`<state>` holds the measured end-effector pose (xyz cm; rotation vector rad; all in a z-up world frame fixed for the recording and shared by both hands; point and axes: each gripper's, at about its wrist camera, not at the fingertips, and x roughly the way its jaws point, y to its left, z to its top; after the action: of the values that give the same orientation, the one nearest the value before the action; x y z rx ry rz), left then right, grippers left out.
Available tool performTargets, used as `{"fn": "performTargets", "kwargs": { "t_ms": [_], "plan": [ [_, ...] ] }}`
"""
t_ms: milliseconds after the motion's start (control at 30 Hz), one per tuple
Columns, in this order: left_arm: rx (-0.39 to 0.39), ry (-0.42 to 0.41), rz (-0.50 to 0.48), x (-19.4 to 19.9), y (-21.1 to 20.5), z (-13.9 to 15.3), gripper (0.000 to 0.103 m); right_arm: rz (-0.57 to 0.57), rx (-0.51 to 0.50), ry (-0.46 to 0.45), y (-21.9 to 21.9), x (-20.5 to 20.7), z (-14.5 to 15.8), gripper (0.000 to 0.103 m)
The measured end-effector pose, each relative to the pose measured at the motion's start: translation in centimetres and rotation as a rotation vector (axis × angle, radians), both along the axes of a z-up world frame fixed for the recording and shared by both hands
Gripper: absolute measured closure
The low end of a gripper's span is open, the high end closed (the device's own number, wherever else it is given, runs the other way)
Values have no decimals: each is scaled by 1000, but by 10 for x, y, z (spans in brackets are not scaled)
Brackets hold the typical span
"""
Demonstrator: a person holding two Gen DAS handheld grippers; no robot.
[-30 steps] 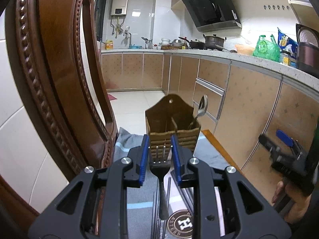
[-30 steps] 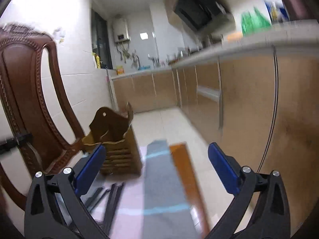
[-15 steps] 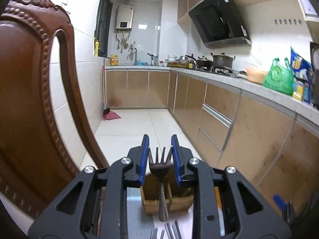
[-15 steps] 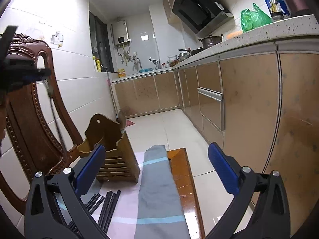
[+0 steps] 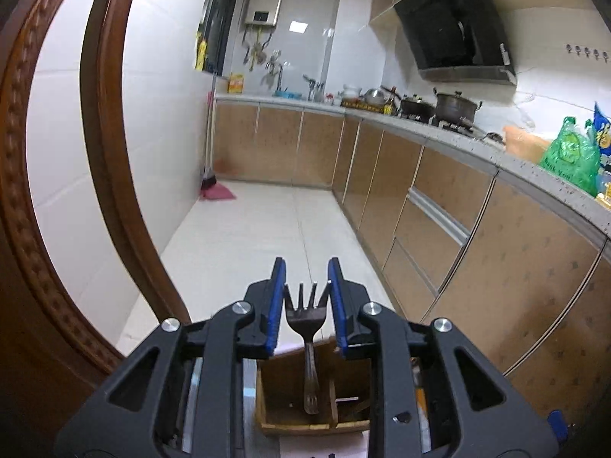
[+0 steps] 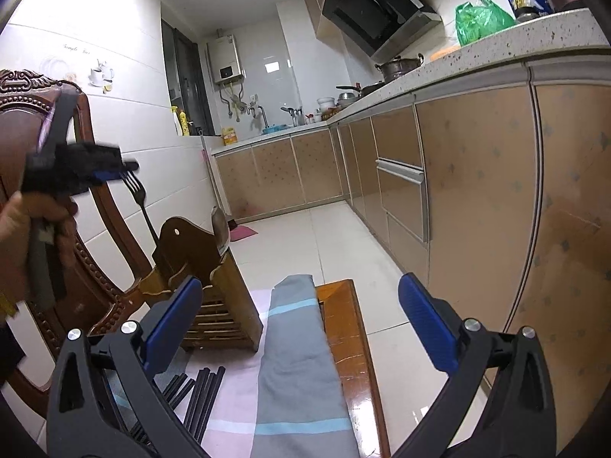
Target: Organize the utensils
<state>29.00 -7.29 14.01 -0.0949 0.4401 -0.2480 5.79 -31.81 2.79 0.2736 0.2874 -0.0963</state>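
Observation:
My left gripper (image 5: pixel 306 290) is shut on a dark metal fork (image 5: pixel 306 315), gripped at its head with the tines pointing away and the handle hanging down. The handle's end dangles over the left compartment of the wooden utensil holder (image 5: pixel 290 389) below. From the right wrist view the left gripper (image 6: pixel 114 171) hovers above the holder (image 6: pixel 198 267) with the fork (image 6: pixel 139 200) slanting down toward it. A spoon (image 6: pixel 220 229) stands in the holder. My right gripper (image 6: pixel 299 324) is open and empty, low over the table. Black chopsticks (image 6: pixel 202 393) lie on the cloth in front of the holder.
A carved wooden chair back (image 6: pixel 34 122) stands close on the left behind the holder. A folded grey cloth (image 6: pixel 294 362) lies along the wooden table edge (image 6: pixel 347 343). Kitchen cabinets (image 6: pixel 477 191) and a counter run along the right; tiled floor lies beyond the table.
My left gripper has risen and moved forward with the fork, from behind the holder to above it. The right gripper shifted slightly, then stayed still and open.

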Motion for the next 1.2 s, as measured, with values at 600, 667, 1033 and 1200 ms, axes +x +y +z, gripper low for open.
{"fn": "performTargets", "kwargs": {
  "t_ms": [600,667,1033,1200],
  "plan": [
    [115,1,6,-106,28,-58,12,80,-63,33,24,-2,1,3],
    [153,-34,2,-140,33,-61,8,103,-86,38,31,-9,3,3],
    [302,45,-36,-304,38,-128,4,222,-161,217,96,-96,-20,3],
    [284,72,-10,-323,46,-139,4,136,-149,226,108,-140,-32,3]
  ]
}}
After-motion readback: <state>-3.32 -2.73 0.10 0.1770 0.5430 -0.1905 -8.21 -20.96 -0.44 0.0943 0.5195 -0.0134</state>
